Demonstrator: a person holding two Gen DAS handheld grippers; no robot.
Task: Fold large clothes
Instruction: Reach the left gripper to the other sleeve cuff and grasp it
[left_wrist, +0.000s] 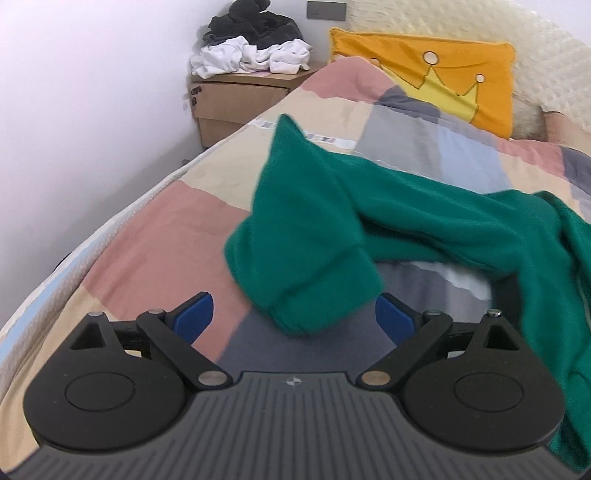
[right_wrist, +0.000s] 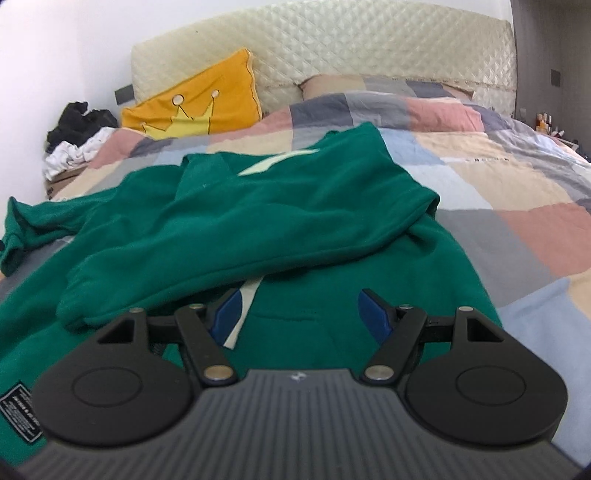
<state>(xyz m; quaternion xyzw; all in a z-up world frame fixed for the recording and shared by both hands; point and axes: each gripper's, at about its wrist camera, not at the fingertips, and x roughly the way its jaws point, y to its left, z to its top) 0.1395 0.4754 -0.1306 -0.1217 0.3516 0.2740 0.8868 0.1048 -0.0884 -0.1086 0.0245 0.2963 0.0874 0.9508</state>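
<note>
Green hoodie (right_wrist: 258, 221) sprawled on the patchwork bed (right_wrist: 498, 192) – both jaws wide, nothing gripped

Left gripper (left_wrist: 295, 317) hovers by a sleeve cuff (left_wrist: 306, 302); right gripper (right_wrist: 299, 314) sits over the pocket – sleeve folded across.

- We see open bedspread (right_wrist: 517, 206) right of the green sweatshirt (right_wrist: 258, 221).
- Far off, the orange pillow (right_wrist: 199, 107) and headboard (right_wrist: 332, 44) block us.
- Left, a nightstand (left_wrist: 229, 99) carries piled clothes (left_wrist: 251, 48).
</note>
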